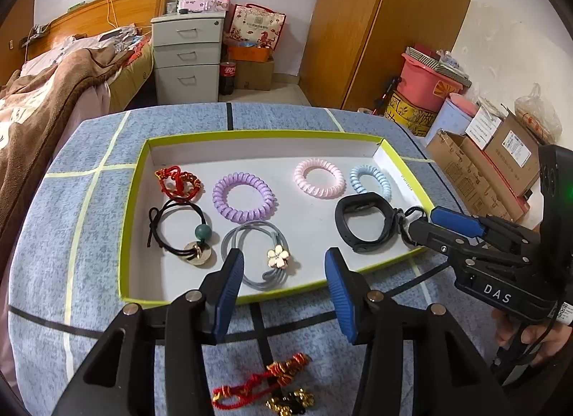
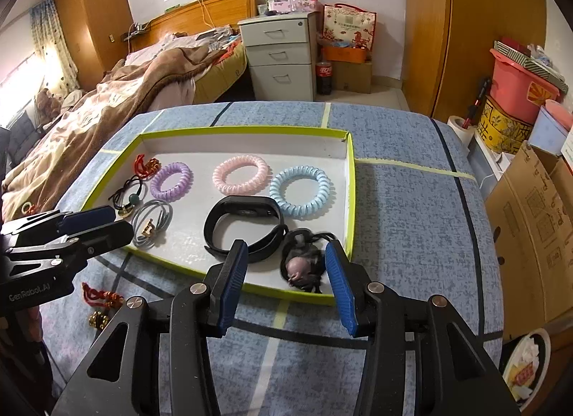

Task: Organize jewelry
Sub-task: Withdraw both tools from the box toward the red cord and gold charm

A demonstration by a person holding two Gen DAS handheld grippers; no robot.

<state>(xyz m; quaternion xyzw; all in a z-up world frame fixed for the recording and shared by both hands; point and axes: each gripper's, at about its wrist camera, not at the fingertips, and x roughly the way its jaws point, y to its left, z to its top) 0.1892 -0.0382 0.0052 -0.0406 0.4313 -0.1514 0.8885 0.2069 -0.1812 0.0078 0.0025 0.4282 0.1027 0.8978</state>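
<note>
The shallow white tray with a lime-green rim (image 1: 136,179) sits on the blue cloth surface (image 2: 412,201). Inside lie coil hair ties, a black wristband (image 2: 243,229) and a dark hair tie (image 2: 304,265). Left gripper (image 1: 283,290) and right gripper (image 2: 286,280) hang open by the tray's near rim, holding nothing

Three coil hair ties (image 2: 240,175), three elastic hair ties (image 1: 254,254), one black wristband (image 2: 243,229), two red knotted cords (image 1: 179,183), one tray (image 1: 250,134)

Hair ties and a watch band (image 2: 243,228) lie in the tray (image 2: 247,131) (a corded charm (image 1: 265,385) outside, nearer).
</note>
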